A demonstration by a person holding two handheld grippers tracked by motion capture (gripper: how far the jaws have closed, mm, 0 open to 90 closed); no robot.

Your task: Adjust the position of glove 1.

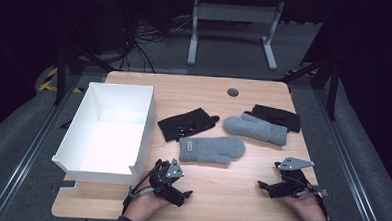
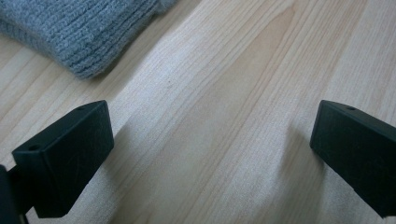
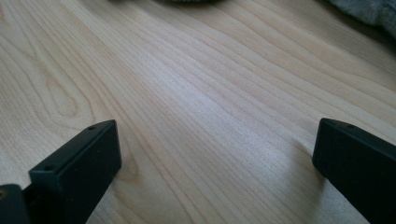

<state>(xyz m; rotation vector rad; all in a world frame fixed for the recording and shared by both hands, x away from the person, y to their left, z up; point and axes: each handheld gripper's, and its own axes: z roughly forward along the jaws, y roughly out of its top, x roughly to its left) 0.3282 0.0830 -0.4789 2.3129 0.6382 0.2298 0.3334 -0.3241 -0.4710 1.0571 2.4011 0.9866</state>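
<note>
**Me:** Closest to the camera are the two hands at the near edge of the worktop (image 1: 220,196). My left gripper (image 1: 181,182) sits near the near-left corner, and my right gripper (image 1: 270,186) sits near the near-right corner. Both have their jaws wide apart with nothing between them, just bare wood.

**Helper:** So where are the things you want?

**Me:** The near grey mitten (image 1: 211,149) lies in the middle of the worktop, just past my left gripper. I can see its knitted cuff from the left gripper view too (image 2: 79,32). The other grey mitten (image 1: 256,128) lies farther back, toward the right edge. A black glove (image 1: 187,123) touches the near mitten on its far side, and a second black glove (image 1: 279,117) lies behind the far mitten. The white box (image 1: 144,133) stands along the left edge.

**Helper:** What could go wrong?

**Me:** I think the mitten is soft and flat, so my jaws may slide over it and pinch only a little wool. Then it could slip out on the way to the box. The black glove touches it, so I might drag that along too. And the box wall is tall and close, so my left gripper could bump it and push the box.
</note>
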